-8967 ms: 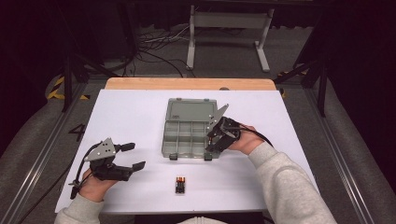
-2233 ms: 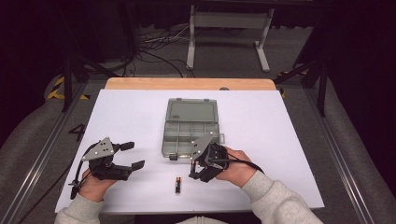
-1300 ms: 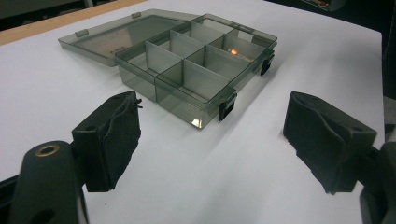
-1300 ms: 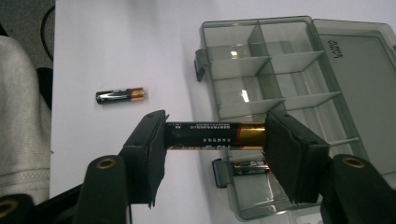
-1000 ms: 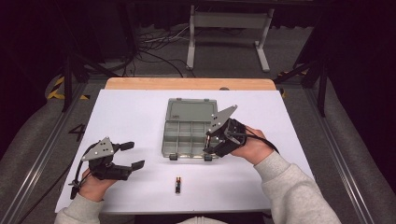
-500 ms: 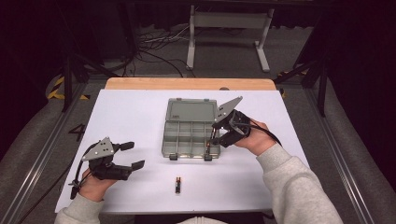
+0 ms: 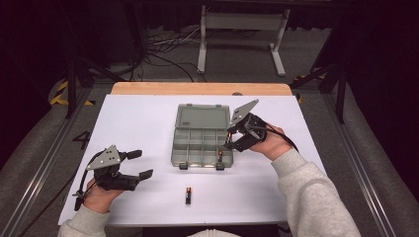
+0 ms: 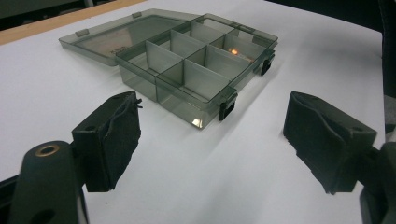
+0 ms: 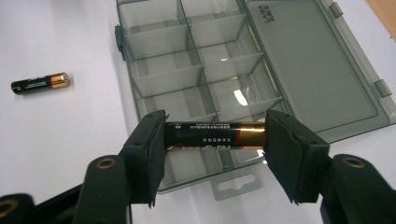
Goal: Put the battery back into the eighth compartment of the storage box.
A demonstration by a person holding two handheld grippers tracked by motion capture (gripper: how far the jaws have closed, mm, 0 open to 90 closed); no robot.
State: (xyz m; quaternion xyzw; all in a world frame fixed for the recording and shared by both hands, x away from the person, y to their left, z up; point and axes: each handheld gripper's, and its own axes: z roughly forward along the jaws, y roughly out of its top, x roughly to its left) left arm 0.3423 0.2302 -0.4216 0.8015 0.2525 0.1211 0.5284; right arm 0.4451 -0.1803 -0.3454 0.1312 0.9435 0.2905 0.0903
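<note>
An AA battery (image 9: pixel 215 136), black with a copper end, lies crosswise between the pads of my right gripper (image 9: pixel 215 140), which is shut on its two ends. That gripper (image 7: pixel 230 141) hovers at the right edge of an open smoky-grey compartment box (image 7: pixel 201 159), over its near-right cells. A second battery (image 7: pixel 188 195) lies on the white table in front of the box, and it also shows in the right gripper view (image 9: pixel 40 83). My left gripper (image 7: pixel 140 164) rests at the near left, open and holding nothing, its pads (image 8: pixel 109 140) wide apart and facing the box (image 8: pixel 140 70).
The box's lid (image 7: pixel 203 117) lies flat open on the far side. An orange glint (image 8: pixel 233 50) shows in the near-right cell; what it is I cannot tell. White tabletop (image 7: pixel 138 123) spreads around the box, with a wooden edge (image 7: pixel 197 89) at the back.
My right gripper, still shut on the battery, has moved a little away from me and to the right along the box's right side. The left gripper has stayed put.
</note>
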